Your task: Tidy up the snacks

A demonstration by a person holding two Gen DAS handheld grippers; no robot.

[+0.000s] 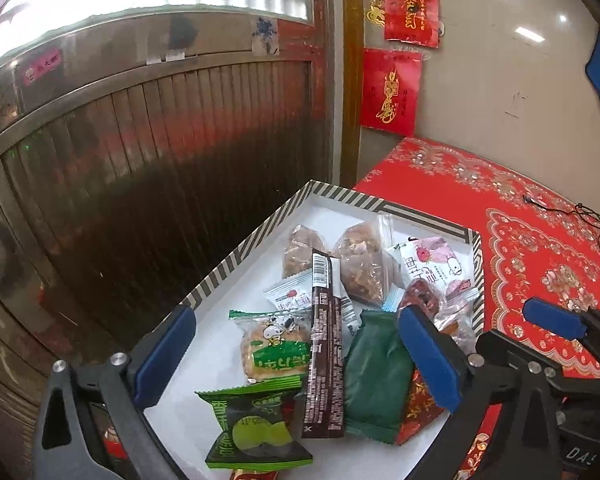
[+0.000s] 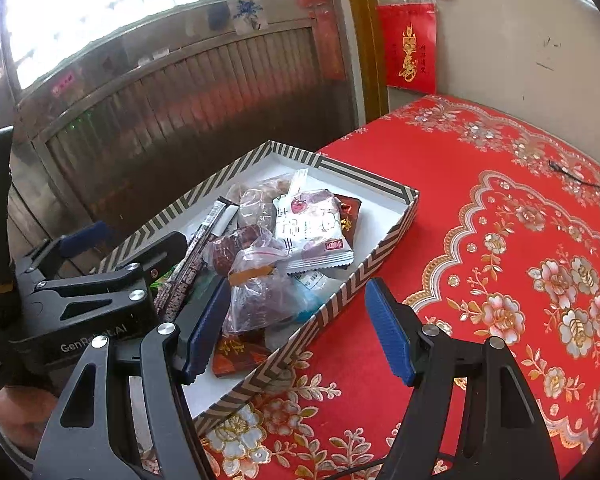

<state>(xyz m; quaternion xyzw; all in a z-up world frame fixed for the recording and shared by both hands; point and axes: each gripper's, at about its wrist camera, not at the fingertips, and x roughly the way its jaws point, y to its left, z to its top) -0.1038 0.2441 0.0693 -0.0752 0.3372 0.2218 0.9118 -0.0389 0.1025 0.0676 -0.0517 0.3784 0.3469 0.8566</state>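
Observation:
A striped-rim white tray holds several snack packs: a long brown bar, a dark green pack, a green lime pack, a cow-print cake pack, clear bags of nut clusters and a pink-white pack. My left gripper is open and empty above the tray's near half. My right gripper is open and empty, straddling the tray's right rim beside a clear bag of dates. The right gripper also shows in the left wrist view.
The tray sits at the left edge of a table with a red floral cloth. A metal-framed door stands behind. Red envelopes hang on the wall. A thin black cable lies at the far right.

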